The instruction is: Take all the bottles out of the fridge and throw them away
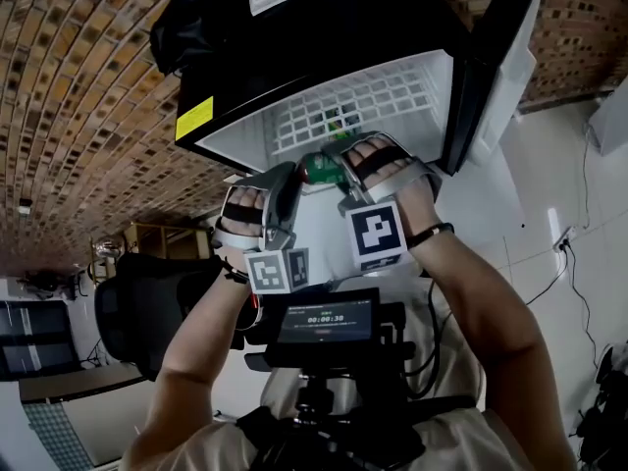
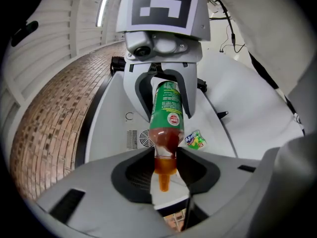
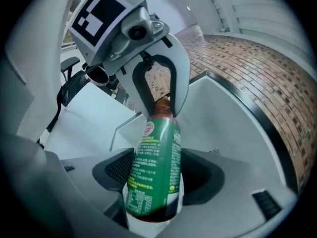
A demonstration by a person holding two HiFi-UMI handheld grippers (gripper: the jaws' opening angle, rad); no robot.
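From the head view, my left claw (image 1: pixel 300 172) and my right claw (image 1: pixel 340 165) meet tip to tip in front of the open fridge (image 1: pixel 245 57). Its door (image 1: pixel 491 67) is swung wide at the right. The bottle (image 1: pixel 320 168) lies crosswise between the two claws, outside the fridge and just before its white inside. It is off every surface. My left claw has the bottle's narrow end and my right claw has the wide end.

In the left gripper view, my left claw (image 2: pixel 166 156) is clamped on the bottle's neck. The orange cap (image 2: pixel 164 180) points back at the camera, and reddish-brown drink has pooled at that end. The green-labelled body (image 2: pixel 168 108) runs away from me into the right claw (image 2: pixel 167 117), whose fingers stand on either side of it. Beyond them, a small green and yellow wrapper (image 2: pixel 195 140) lies on the pale floor. A brick wall (image 2: pixel 54 118) runs along the left.

In the right gripper view, my right claw (image 3: pixel 153 202) is spread wide and holds the bottle's base, with a pad against each side. The label (image 3: pixel 156 162) fills the middle of the view. At the far end the left claw (image 3: pixel 161 108) pinches the brown neck. The brick wall (image 3: pixel 247 68) curves along the right.
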